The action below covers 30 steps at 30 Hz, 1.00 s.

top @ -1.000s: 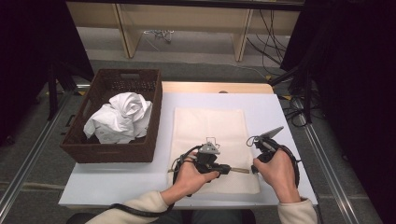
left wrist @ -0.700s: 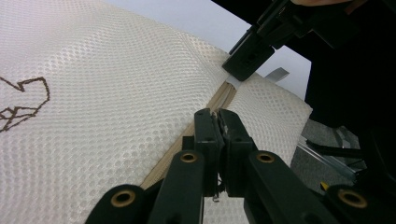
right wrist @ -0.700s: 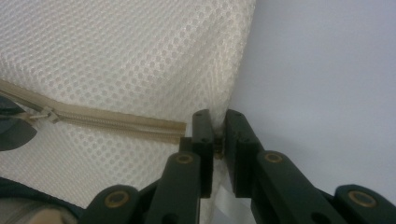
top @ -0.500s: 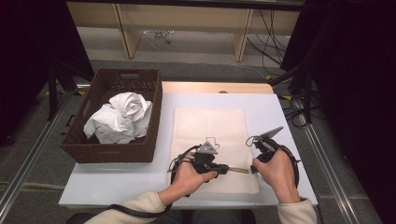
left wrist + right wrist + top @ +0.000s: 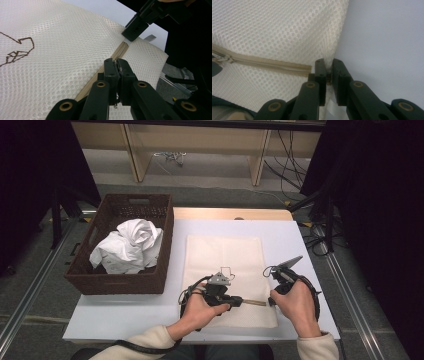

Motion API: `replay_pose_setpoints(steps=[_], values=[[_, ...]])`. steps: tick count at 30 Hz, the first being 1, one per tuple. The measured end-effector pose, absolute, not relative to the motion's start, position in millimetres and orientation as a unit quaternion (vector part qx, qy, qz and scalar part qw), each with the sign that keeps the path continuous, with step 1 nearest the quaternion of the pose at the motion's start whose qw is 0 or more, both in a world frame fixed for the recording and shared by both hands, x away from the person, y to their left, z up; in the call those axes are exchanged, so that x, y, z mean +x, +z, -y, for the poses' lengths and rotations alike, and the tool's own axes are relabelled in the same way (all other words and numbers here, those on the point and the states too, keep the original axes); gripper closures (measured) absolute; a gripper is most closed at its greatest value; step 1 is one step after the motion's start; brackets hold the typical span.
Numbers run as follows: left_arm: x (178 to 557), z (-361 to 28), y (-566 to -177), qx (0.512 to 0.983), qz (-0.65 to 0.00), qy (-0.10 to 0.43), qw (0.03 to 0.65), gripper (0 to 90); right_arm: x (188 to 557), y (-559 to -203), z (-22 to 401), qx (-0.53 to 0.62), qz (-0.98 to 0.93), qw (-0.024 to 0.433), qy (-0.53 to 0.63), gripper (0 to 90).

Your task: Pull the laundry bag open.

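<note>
Cream mesh bag point(image 5: 225, 270) lies flat on the white tabletop point(image 5: 125, 315), just right of the wicker basket point(image 5: 150, 285). Left gripper point(image 5: 116, 65) has its jaws clamped on the bag's zip pull; right gripper point(image 5: 327, 67) pinches the bag's edge beside the zip's end. From the high view, hands hide both grips.
</note>
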<state>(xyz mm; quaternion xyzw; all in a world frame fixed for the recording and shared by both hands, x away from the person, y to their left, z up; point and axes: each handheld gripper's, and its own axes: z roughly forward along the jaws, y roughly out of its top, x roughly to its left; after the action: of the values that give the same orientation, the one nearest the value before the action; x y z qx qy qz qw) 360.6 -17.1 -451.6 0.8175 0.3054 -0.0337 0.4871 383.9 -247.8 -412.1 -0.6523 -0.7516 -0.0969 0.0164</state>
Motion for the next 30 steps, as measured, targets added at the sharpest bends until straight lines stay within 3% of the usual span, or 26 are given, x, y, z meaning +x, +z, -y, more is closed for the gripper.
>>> replay_pose_setpoints(steps=[3,14,15,30], values=[[361,14,-451,0.820,-0.305,-0.033,0.483,86.6,386,-416,254,-0.623,0.774,-0.005,-0.114,84.1],[361,8,-452,0.819,-0.309,-0.035,0.483,86.6,386,-417,253,-0.624,0.773,-0.002,-0.111,84.1],[361,8,-452,0.815,-0.313,-0.036,0.486,86.7,385,-415,251,-0.641,0.761,0.016,-0.095,84.1],[360,0,-451,0.818,-0.311,-0.030,0.482,86.6,386,-417,254,-0.625,0.773,0.001,-0.104,84.1]])
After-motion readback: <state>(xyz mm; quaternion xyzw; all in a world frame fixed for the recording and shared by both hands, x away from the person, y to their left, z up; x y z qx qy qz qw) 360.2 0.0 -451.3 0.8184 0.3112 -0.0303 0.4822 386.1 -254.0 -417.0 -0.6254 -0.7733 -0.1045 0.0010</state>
